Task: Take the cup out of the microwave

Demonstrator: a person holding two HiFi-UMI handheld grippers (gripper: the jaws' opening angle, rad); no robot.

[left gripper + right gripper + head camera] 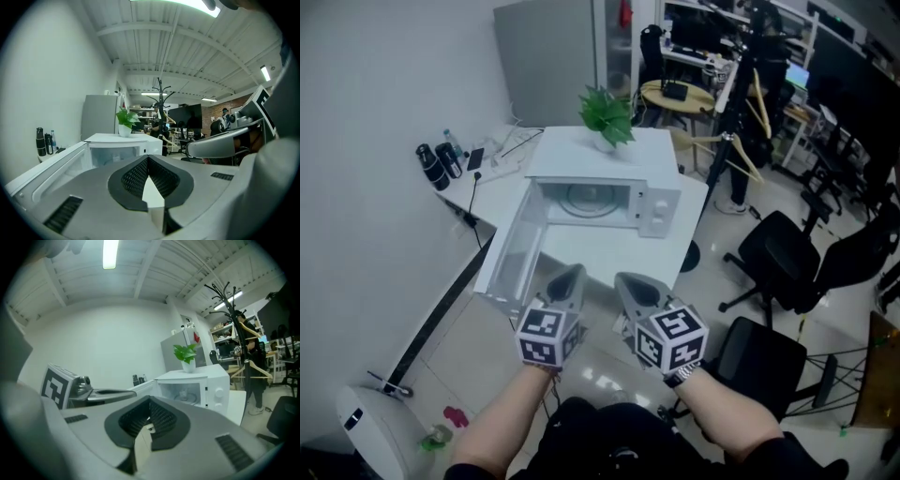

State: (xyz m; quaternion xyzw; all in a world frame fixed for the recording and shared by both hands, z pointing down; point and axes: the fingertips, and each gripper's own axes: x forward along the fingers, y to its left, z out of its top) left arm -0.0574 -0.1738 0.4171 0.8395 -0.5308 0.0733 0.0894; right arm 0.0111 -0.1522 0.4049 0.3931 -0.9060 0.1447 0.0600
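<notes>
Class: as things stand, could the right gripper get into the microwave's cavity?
Probably yes. The microwave door is swung wide to the left, and nothing stands between the right gripper and the open cavity. Its jaws are shut, so they would have to open before gripping anything.

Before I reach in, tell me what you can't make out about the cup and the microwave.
Cup: only a blurred glassy shape in the right gripper view; too small and dim in the head view, inside the microwave.
Its floor: in the left gripper view, cut off by the left tongs.
</notes>
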